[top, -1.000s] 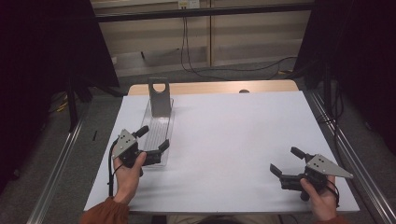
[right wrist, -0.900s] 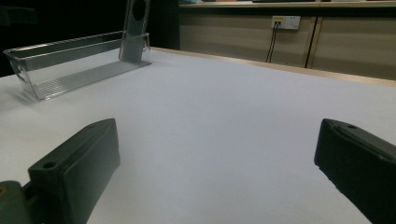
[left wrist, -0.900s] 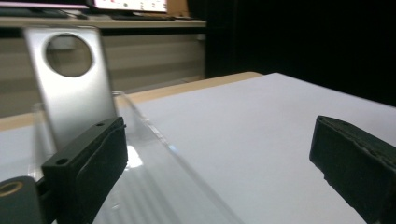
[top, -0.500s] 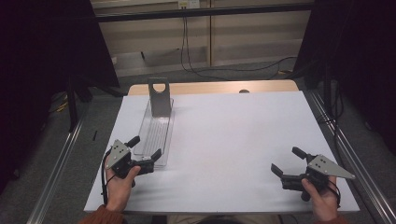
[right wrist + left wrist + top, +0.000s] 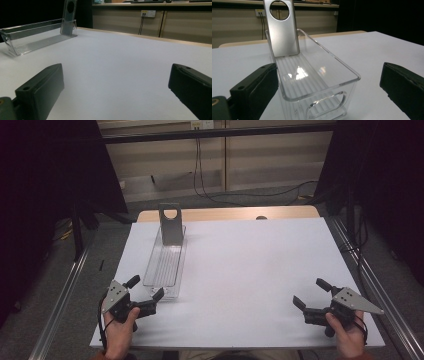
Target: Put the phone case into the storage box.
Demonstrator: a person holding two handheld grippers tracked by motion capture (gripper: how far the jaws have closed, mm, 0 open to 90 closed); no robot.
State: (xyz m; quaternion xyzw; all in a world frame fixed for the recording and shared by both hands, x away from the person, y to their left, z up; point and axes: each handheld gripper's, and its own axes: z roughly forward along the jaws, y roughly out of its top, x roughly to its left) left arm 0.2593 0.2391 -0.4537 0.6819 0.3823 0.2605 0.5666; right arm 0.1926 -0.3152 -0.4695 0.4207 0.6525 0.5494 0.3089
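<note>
My left gripper point(image 5: 145, 295) sits wide open at the near end of the clear tray point(image 5: 165, 262), its 2 jaws straddling that end wall so I can close on it. The tray lies lengthwise on the white table point(image 5: 250, 270), with a metal stand point(image 5: 170, 222) upright at its far end. My right gripper point(image 5: 311, 299), also wide open and holding nothing, rests well to the right of the tray, kept clear of the work.

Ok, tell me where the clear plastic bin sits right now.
In the high view the clear plastic bin lies lengthwise on the left half of the white table, its near end just ahead of the open left claw, with the metal plate standing at its far end.
</note>
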